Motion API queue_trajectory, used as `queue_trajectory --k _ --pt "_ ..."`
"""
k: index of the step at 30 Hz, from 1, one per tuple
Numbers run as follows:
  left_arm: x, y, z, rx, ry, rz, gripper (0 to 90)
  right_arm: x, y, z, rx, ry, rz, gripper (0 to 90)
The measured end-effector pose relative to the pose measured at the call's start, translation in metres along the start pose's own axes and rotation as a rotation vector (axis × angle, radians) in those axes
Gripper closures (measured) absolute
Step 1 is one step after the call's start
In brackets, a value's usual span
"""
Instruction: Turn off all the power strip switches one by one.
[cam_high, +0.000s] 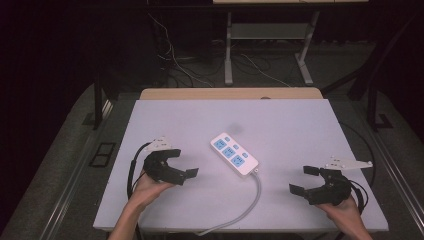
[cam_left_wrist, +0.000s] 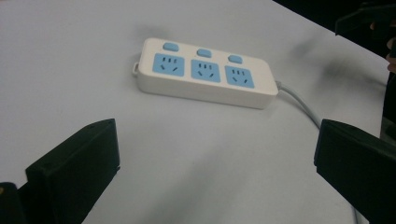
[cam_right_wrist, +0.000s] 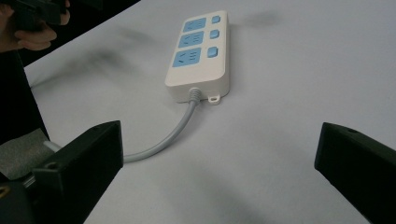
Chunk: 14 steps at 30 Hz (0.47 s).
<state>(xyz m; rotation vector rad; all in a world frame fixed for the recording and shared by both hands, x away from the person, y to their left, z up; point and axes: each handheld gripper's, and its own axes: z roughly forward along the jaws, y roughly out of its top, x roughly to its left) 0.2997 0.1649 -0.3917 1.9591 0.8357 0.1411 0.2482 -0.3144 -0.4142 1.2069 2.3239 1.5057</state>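
While I hold both tools low over the table (cam_high: 300, 130), the power strip (cam_high: 234, 153) lies flat at its middle, 3 blue sockets up, cord (cam_high: 250, 202) trailing off the near edge | left gripper (cam_high: 181, 162) left of the strip, jaws wide apart, empty | right gripper (cam_high: 306, 180) right of it, jaws wide, empty

left tool (cam_high: 182, 162) agape, right tool (cam_high: 303, 180) agape

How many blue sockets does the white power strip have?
3, in a row along the white plastic power strip lying mid-table: one at the end far from the grey cable, one in the middle, one nearest the cable. None seem hidden.
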Motion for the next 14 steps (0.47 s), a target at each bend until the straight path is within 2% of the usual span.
queue_trajectory --k 7,14 --pt "0.005 -0.027 -0.009 -0.05 0.027 -0.047 0.0 0.0 0.0 0.0 0.0 0.002 0.004 1.0" --pt "0.008 -0.042 -0.013 -0.054 0.041 -0.066 0.0 0.001 0.0 0.001 0.003 0.006 0.002 1.0"
